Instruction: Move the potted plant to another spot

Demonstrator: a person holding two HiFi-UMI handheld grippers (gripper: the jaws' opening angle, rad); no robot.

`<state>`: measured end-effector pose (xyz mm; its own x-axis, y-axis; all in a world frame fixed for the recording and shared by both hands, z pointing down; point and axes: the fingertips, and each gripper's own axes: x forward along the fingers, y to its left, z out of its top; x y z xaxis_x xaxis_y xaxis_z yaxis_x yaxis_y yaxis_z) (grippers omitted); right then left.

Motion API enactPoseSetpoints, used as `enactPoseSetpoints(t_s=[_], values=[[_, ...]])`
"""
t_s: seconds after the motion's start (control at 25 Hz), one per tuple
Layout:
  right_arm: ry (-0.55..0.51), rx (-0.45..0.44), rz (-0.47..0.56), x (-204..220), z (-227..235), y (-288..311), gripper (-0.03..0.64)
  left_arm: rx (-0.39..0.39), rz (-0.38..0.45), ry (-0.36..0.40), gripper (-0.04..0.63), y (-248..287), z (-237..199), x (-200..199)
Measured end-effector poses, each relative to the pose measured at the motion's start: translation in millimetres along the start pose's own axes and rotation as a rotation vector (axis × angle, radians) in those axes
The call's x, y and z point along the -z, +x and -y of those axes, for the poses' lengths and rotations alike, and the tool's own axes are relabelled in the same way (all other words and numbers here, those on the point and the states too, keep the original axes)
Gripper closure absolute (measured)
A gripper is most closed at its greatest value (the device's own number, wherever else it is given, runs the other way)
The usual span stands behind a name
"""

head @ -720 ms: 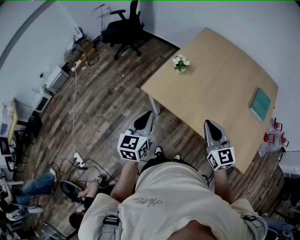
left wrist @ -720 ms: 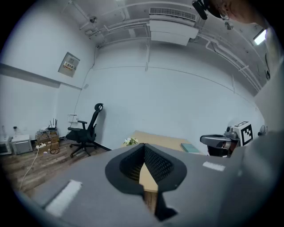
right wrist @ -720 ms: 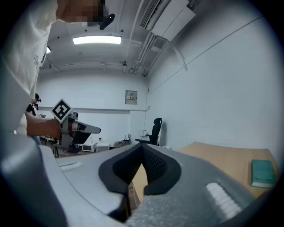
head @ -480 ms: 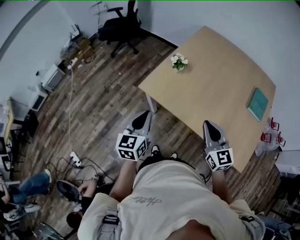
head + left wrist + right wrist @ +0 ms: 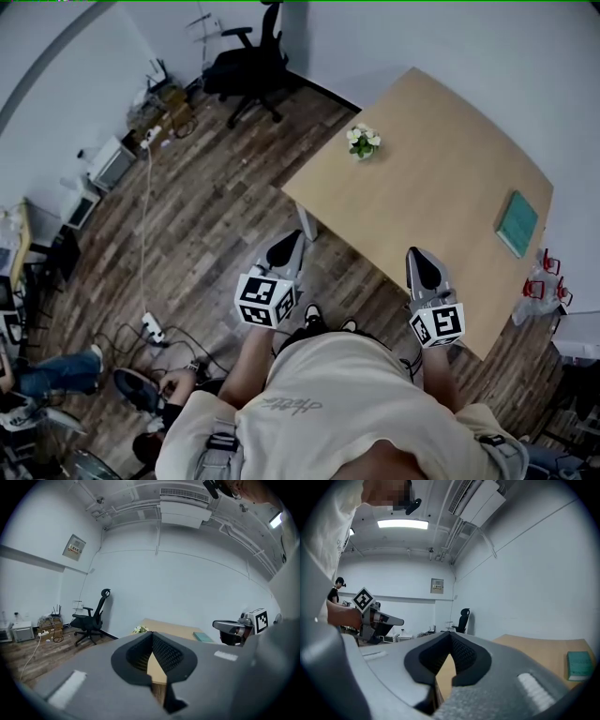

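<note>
Slightly lower than before, potted plant [image 5: 364,142] is seen at the far corner of the surface [image 5: 441,187]; left tool [image 5: 284,251] and right tool [image 5: 421,267] are held closed, empty, well short; approach is judged underway; opening is needed next.

Left gripper [image 5: 284,246] and right gripper [image 5: 421,262] out in front of torso, side by side, well apart, pointing forward; fingers of each closed together, nothing between; forearms [image 5: 246,364] bent at elbows
</note>
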<state>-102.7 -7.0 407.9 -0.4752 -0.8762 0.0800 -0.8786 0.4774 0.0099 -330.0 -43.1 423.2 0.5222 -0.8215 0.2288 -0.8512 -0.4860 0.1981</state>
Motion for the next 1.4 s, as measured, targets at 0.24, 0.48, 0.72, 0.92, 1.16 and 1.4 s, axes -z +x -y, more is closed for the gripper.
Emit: enactPoseSetpoints(t_s=[0.24,0.48,0.72,0.92,1.16,1.4], values=[[0.026,-0.026,-0.011,7,-12,9,0.614,0.046,-0.022,-0.023,0.577,-6,6,13],[0.033,-0.019,-0.015,9,-11,9,0.615,0.035,-0.03,0.021,0.433,0,-2,8],[0.041,0.005,-0.028,13,-1,6,0.614,0.014,0.023,0.04,0.168,3,-2,0],[0.046,0.003,-0.022,9,-4,12,0.614,-0.028,0.045,0.033,0.115,1,-17,-5],[0.055,0.003,-0.038,15,-7,16,0.614,-0.043,0.056,0.044,0.112,0,-30,-9],[0.053,0.019,-0.05,17,-13,19,0.614,-0.033,0.028,0.034,0.11,1,-42,0]])
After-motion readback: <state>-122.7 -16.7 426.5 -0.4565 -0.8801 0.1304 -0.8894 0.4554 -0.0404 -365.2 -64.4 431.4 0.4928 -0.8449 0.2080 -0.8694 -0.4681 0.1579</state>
